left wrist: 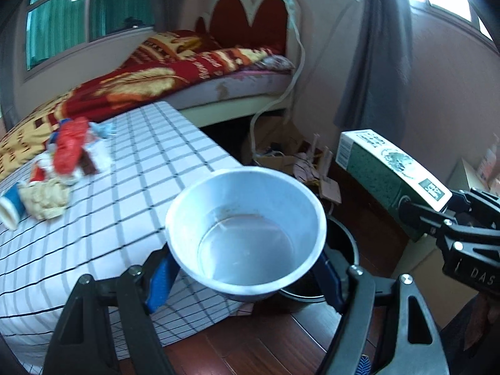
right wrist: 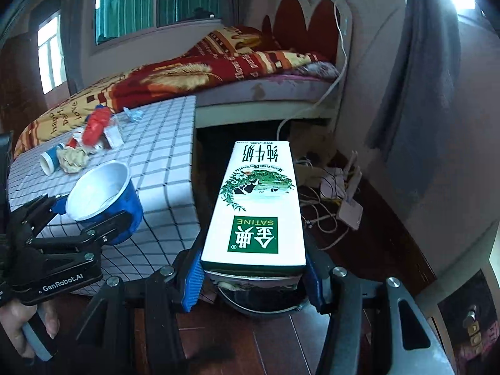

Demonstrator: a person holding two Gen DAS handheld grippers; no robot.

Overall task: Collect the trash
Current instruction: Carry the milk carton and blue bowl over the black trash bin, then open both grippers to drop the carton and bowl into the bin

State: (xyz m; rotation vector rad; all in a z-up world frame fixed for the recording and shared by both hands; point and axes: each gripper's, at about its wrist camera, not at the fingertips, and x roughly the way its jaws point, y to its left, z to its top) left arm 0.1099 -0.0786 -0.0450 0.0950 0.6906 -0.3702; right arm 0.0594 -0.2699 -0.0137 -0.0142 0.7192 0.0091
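Observation:
My left gripper (left wrist: 245,278) is shut on a blue paper bowl (left wrist: 247,234) with a silvery, empty inside, held upright past the table's corner. My right gripper (right wrist: 253,276) is shut on the near end of a white and green milk carton (right wrist: 256,206) that points away from me. Under both hangs a dark round bin (left wrist: 343,243), whose rim (right wrist: 259,304) shows just below the carton. Each wrist view also shows the other gripper: the right gripper (left wrist: 434,200) with the carton (left wrist: 384,168), and the left gripper (right wrist: 93,215) with the bowl (right wrist: 103,193).
More trash lies on the checked tablecloth (left wrist: 131,168): a red wrapper (left wrist: 70,147), a tipped blue and white paper cup (left wrist: 12,209), crumpled paper (left wrist: 47,200). A bed (left wrist: 187,75) stands behind. Cables and boxes (right wrist: 337,193) clutter the wooden floor by the wall.

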